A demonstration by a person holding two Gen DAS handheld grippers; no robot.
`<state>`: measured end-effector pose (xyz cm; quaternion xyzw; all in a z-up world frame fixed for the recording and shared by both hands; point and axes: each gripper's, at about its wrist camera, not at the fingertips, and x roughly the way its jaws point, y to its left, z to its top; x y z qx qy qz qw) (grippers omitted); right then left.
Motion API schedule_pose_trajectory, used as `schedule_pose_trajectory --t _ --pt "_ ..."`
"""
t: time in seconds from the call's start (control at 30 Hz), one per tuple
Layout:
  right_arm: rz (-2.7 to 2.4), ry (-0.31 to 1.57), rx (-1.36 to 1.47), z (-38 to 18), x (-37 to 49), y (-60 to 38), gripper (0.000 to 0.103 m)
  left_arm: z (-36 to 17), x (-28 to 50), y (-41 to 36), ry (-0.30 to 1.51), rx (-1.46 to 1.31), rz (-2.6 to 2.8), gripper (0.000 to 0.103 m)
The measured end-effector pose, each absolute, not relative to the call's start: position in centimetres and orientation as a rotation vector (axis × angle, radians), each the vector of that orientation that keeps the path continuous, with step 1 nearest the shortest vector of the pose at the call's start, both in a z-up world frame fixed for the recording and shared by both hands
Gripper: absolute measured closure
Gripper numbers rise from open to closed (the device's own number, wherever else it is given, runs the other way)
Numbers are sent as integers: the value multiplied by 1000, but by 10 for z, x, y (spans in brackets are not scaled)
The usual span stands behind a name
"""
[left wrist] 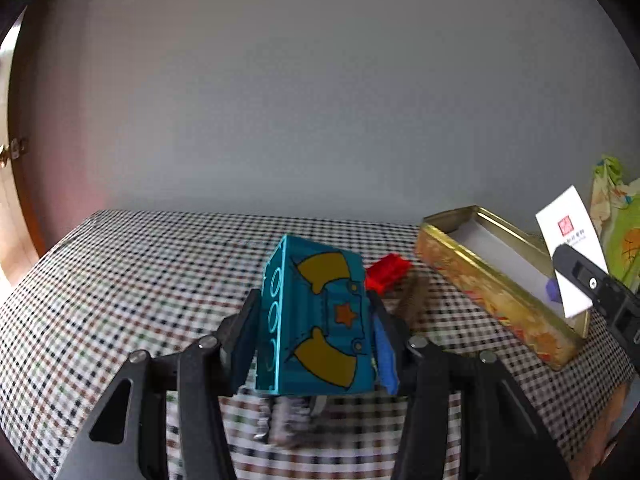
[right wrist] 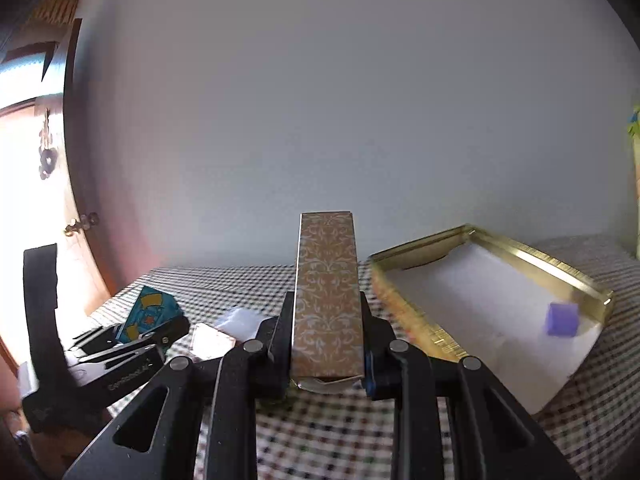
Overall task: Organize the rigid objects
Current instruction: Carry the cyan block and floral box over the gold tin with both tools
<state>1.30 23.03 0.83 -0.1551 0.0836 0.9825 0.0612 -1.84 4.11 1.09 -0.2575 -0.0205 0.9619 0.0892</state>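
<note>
The teal block (left wrist: 316, 320) is clamped in the left tongs (left wrist: 316, 334), the patterned slim box (right wrist: 326, 296) in the right tongs (right wrist: 326, 340), both lifted near the gold tin (right wrist: 492, 312). Each should be lowered level inside, clear of the purple cube (right wrist: 562, 319).

A checked tablecloth (left wrist: 120, 280) covered the table below a plain grey wall (left wrist: 320, 100) (a wooden door (right wrist: 36, 184) stood at left).
</note>
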Motion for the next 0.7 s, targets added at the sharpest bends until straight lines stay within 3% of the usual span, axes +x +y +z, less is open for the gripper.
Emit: schedule_pose_trajectory --t 0.7 --pt "2751 309 -403 11 35 353 75 45 -23 147 7 -683 2768 53"
